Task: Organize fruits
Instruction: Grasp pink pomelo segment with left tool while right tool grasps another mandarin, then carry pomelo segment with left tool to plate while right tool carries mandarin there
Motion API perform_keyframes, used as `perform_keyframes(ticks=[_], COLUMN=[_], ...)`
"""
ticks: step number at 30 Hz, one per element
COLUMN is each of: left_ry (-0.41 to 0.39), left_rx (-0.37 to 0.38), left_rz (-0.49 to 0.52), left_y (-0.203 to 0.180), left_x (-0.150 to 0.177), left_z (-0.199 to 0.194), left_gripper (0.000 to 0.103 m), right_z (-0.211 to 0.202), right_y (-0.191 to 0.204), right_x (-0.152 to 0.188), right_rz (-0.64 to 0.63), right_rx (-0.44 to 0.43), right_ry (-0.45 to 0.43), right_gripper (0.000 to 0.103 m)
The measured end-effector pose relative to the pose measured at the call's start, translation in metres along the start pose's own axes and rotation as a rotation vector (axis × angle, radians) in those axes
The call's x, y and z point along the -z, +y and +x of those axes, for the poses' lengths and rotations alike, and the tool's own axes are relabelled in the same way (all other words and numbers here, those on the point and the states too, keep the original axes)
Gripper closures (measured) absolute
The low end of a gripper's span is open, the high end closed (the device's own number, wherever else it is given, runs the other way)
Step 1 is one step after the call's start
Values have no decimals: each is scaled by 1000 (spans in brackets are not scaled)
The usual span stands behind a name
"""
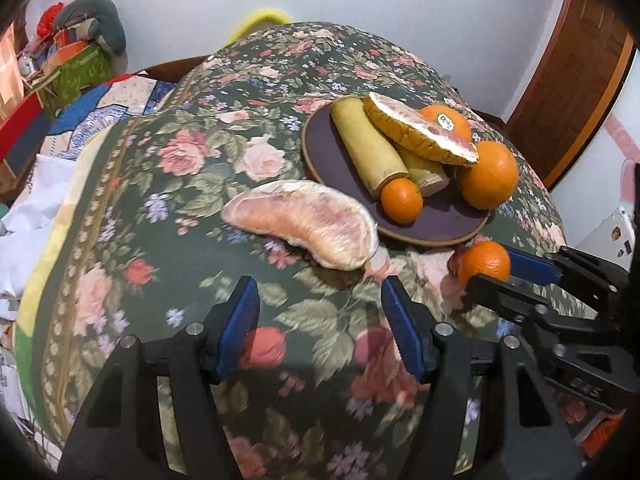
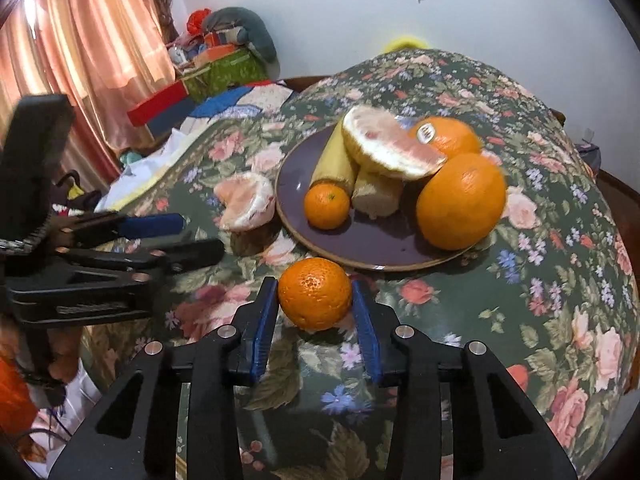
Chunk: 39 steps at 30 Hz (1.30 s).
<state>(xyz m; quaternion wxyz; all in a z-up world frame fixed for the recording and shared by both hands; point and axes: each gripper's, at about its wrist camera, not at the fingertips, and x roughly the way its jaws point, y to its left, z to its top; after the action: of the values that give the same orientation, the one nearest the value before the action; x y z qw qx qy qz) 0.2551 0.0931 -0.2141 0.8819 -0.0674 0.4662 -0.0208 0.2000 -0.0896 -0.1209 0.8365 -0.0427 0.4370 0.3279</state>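
A dark purple plate (image 1: 328,152) (image 2: 296,184) on the floral tablecloth holds bananas (image 1: 366,144), a pomelo slice with rind (image 1: 420,128), two large oranges (image 1: 488,176) (image 2: 460,200) and a small mandarin (image 1: 401,200) (image 2: 327,205). A peeled pomelo wedge (image 1: 304,220) (image 2: 246,202) lies on the cloth left of the plate. My left gripper (image 1: 320,312) is open and empty, just short of the wedge. My right gripper (image 2: 315,312) is shut on a second mandarin (image 2: 315,294) (image 1: 482,262), in front of the plate's near rim.
The round table's floral cloth (image 1: 160,200) drops off at its edges. A bed with quilts and boxes (image 2: 208,80) stands to the left, curtains (image 2: 80,60) behind it. A wooden door (image 1: 572,72) is at the far right.
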Motion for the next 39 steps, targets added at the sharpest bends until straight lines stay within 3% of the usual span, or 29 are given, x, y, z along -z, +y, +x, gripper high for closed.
perform_keyframes(ticks=[7, 9, 11, 17, 18, 19, 20, 25, 30, 33, 35, 39], left_ry=[10, 12, 15, 2, -1, -1, 5, 18, 37, 42, 41, 28], left_rx=[16, 9, -3, 44, 47, 59, 62, 7, 10, 15, 10, 3], left_rz=[-27, -28, -42, -90, -84, -79, -72, -57, -88, -86, -79, -71], left_y=[-6, -8, -7, 3, 4, 5, 7, 23, 43, 43, 41, 35], left_x=[-14, -17, -19, -13, -11, -9, -6, 12, 21, 20, 18, 9], left_z=[19, 24, 28, 20, 17, 13, 10, -3, -10, -15, -15, -15], left_gripper=[39, 44, 56, 69, 74, 88, 93, 98, 98, 90, 78, 74], right_z=[-7, -8, -10, -10, -11, -11, -12, -15, -15, -16, -19, -24], right_y=[-16, -21, -26, -34, -35, -35, -35, -33, -31, -31, -31, -33], right_x=[-3, -2, -2, -2, -2, -2, -2, -3, -4, -5, -6, -9], right_rz=[27, 38, 50, 56, 59, 61, 63, 66, 62, 62, 61, 61], right_rx=[20, 28, 31, 52, 52, 53, 53, 49, 47, 46, 46, 51], right_ry=[-17, -19, -19, -17, -19, -21, -24, -35, -41, -44, -51, -67], right_gripper=[69, 69, 69, 69, 69, 69, 69, 69, 69, 69, 69, 69])
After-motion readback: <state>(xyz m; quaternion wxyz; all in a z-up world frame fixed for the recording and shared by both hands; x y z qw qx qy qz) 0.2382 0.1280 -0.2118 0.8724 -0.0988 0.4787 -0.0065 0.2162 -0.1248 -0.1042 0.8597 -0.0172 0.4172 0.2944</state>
